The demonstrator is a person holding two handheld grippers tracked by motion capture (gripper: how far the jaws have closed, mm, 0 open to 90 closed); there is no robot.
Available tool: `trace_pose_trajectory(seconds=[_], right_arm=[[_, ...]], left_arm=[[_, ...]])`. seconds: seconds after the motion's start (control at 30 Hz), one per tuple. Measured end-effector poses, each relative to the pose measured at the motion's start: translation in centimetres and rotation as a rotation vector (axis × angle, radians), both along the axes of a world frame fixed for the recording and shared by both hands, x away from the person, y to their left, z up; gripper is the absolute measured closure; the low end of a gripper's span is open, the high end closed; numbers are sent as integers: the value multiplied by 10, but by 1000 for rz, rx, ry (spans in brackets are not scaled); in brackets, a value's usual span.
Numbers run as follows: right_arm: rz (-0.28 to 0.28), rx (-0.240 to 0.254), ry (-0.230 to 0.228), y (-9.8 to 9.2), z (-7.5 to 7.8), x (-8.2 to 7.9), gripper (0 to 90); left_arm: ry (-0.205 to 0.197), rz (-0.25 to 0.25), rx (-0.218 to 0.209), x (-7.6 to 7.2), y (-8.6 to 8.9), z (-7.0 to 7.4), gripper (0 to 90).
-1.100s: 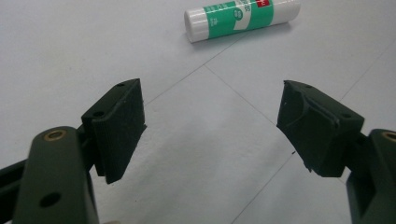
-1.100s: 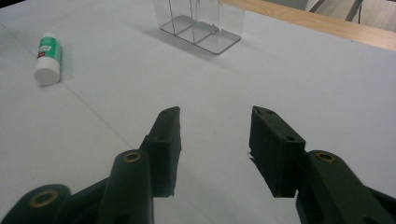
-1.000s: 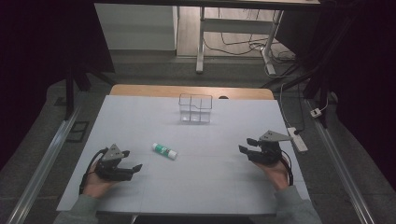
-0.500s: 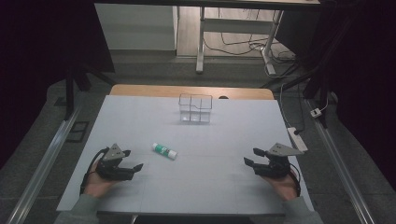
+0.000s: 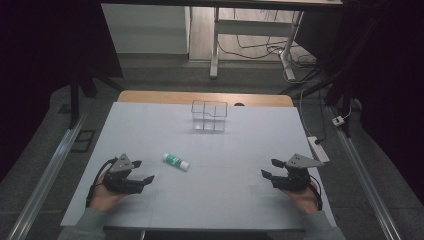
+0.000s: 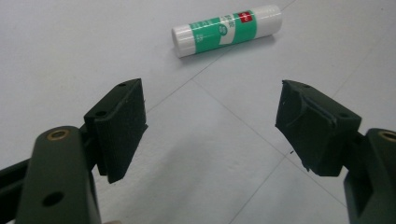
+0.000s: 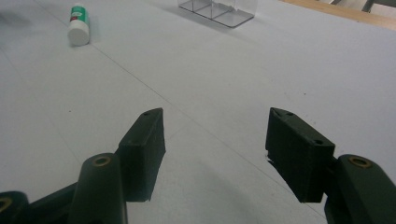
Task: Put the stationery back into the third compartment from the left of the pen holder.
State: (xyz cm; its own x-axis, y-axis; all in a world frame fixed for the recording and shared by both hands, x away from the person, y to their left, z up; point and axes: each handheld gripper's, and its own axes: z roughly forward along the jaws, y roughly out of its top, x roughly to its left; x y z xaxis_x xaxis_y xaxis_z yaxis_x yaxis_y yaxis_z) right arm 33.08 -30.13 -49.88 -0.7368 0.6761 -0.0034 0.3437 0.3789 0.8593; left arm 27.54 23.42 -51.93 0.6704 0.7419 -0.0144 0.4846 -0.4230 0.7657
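The left gripper [image 5: 141,172] holds its fingers [image 6: 119,126] wide and empty, with the glue stick [image 5: 176,161] lying on the table [image 5: 230,150] just beyond them. The right gripper [image 5: 272,169], near right, has just been opening its fingers [image 7: 142,149] wide, nothing between them. A clear box [image 5: 209,116] stands far centre.

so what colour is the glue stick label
Green on a white glue stick, clearest in the left gripper view.

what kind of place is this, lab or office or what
Probably a lab or test room: a bare white table, loose cables and a power strip on the grey floor, and dark surroundings.
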Motion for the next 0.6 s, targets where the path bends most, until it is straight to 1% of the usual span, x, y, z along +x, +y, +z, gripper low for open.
trace_pose_trajectory(seconds=[0.1, 0.2, 0.23, 0.27, 0.3, 0.33, 0.4, 0.47, 0.53, 0.6], right_arm=[[1, 5, 5, -1, -1, 1, 366], [7, -9, 8, 0, -2, 2, 364], [12, -6, 10, 1, -3, 2, 364], [12, -15, 12, 2, -3, 2, 364], [17, -9, 11, 2, -4, 3, 364], [19, -15, 12, 3, -4, 3, 363], [21, -12, 18, 3, -5, 3, 362], [23, -28, 21, 4, -5, 3, 360], [26, -21, 20, 4, -5, 4, 359], [26, -24, 23, 4, -5, 5, 358]], left_arm=[[0, -9, -6, -1, -1, 1, 245], [6, -25, -3, -3, -3, 2, 252], [4, -33, 2, -4, -3, 4, 258], [0, -42, 9, -5, -4, 5, 263], [-1, -52, 15, -6, -5, 7, 264], [-2, -56, 12, -6, -6, 8, 264], [2, -67, 13, -5, -7, 10, 263], [9, -79, 23, -4, -10, 11, 262], [10, -97, 29, -3, -13, 12, 259], [12, -118, 34, 0, -16, 14, 255]])
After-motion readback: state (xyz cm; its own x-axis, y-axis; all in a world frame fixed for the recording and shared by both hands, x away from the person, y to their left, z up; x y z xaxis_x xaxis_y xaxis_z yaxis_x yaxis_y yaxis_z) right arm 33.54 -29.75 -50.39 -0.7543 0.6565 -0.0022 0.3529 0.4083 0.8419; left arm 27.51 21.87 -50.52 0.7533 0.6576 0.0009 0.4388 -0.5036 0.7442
